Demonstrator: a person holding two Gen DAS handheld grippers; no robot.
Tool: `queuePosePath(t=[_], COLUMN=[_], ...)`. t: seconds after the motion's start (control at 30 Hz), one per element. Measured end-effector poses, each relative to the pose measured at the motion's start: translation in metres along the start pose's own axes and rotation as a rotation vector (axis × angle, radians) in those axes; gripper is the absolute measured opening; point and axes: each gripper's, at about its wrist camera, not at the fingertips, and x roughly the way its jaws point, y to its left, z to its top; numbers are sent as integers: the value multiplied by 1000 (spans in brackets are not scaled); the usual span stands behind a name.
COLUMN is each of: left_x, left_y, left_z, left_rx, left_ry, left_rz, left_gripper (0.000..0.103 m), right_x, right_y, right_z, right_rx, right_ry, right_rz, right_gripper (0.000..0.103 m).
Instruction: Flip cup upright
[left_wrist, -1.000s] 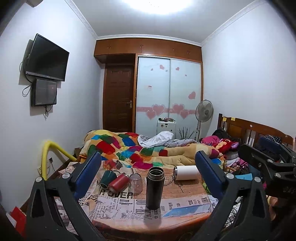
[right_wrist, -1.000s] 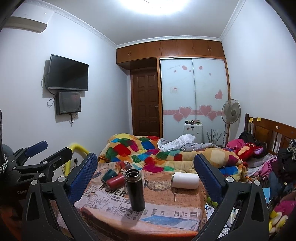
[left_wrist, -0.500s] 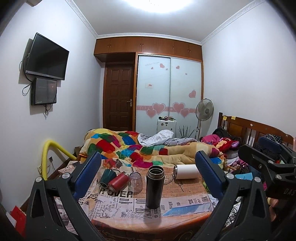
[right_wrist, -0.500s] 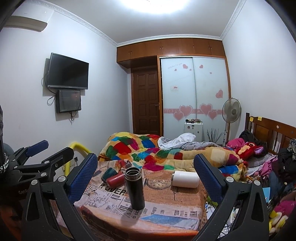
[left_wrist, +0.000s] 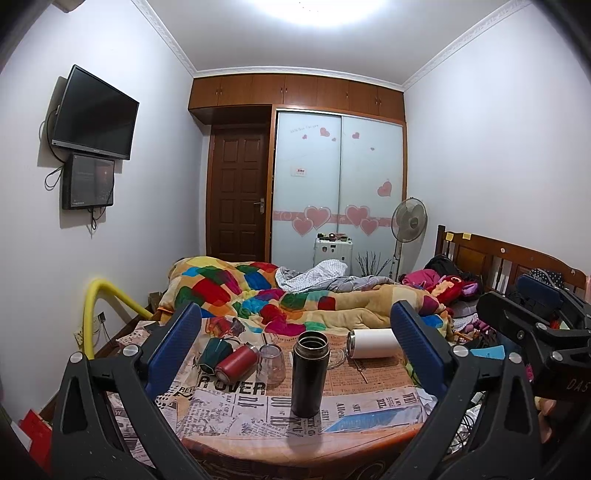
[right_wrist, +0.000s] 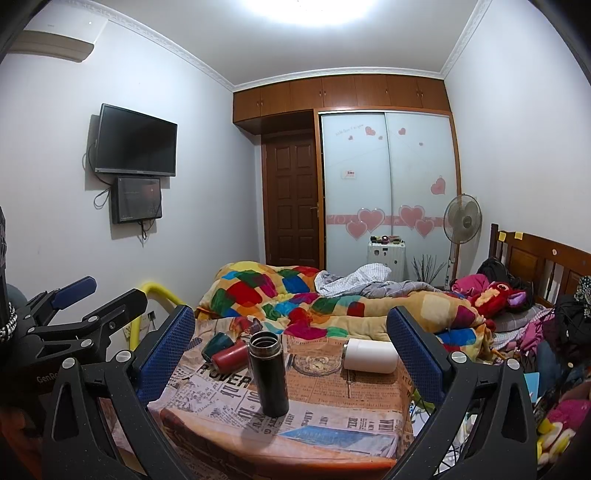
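White-bodied, the cup (right_wrist: 370, 355) is being seen lying on its side at the desk's (right_wrist: 332, 424) far right, long axis crosswise, mouth leftward. It is being faced more nearly by the right hand-held gripper (right_wrist: 291, 354); both the right and the left hand-held gripper (left_wrist: 295, 350) are being held wide, empty.

A home bedroom: unmade bed (left_wrist: 314, 299), wardrobe (left_wrist: 338, 184), wall television (left_wrist: 94, 114).

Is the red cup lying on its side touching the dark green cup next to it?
Touching. The left wrist view shows the red cup lying against the dark green cup, no gap between them.
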Motion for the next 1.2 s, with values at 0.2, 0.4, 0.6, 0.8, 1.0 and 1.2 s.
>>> queuePosePath(t=[0.2, 0.4, 0.6, 0.8, 1.0, 1.2], left_x=[0, 1, 1, 1, 1, 1], left_y=[0, 0, -1, -2, -2, -3], left_z=[0, 0, -1, 0, 0, 0], left_rx=[1, 0, -1, -2, -3, -7], left_ry=[0, -1, 0, 0, 1, 5], left_rz=[-1, 0, -2, -2, -4, -8], left_gripper=[103, 103, 103, 103, 103, 103], right_x=[0, 0, 0, 0, 0, -1], right_y=[0, 0, 0, -1, -1, -2], right_z=[1, 1, 1, -1, 0, -1], right_rx=[1, 2, 1, 1, 1, 2], right_ry=[1, 2, 2, 3, 3, 2], right_rz=[1, 1, 2, 3, 2, 0], right_gripper=[103, 103, 103, 103, 103, 103])
